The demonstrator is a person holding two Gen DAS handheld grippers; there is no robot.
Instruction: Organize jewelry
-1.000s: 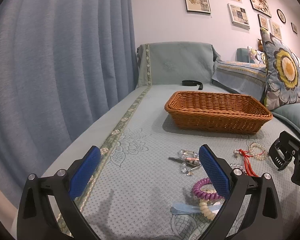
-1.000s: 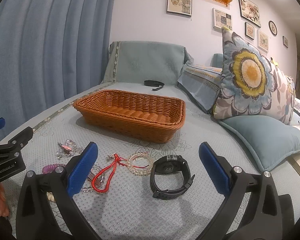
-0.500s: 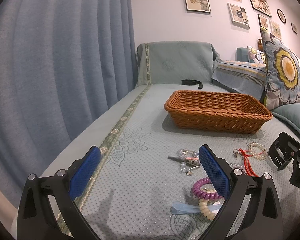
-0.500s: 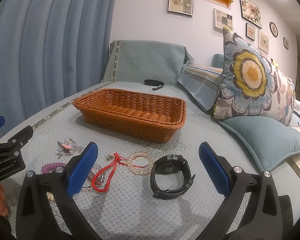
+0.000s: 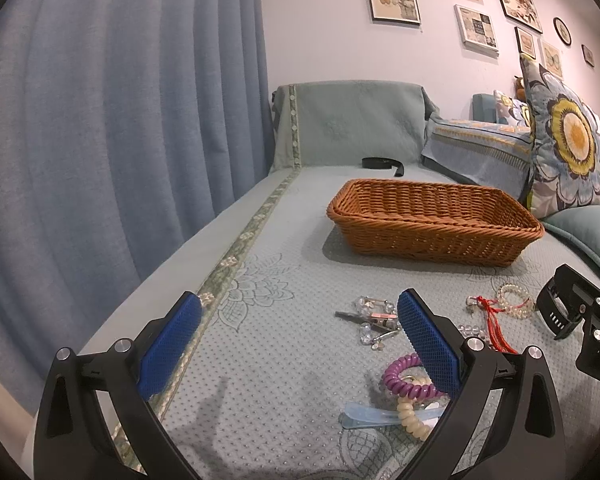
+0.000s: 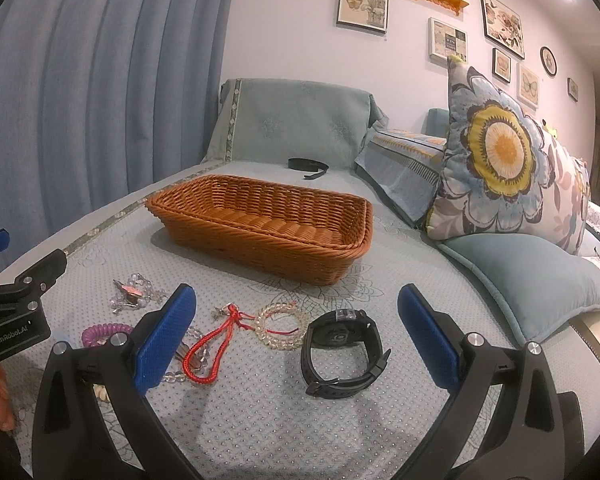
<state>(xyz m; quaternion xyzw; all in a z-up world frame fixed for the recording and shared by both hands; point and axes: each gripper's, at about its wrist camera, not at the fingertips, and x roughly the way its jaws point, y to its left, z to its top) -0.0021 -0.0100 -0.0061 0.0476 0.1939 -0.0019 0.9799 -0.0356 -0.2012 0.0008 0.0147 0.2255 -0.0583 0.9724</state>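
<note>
An empty wicker basket stands on the sofa seat. In front of it lies loose jewelry: a black watch, a clear bead bracelet, a red cord bracelet, crystal hair clips, a purple coil hair tie, a cream coil tie and a pale blue clip. My left gripper is open and empty, left of the pile. My right gripper is open and empty, just in front of the watch.
A black strap lies behind the basket near the sofa arm. A flower cushion and a teal cushion sit at the right. A blue curtain hangs beyond the seat's left edge.
</note>
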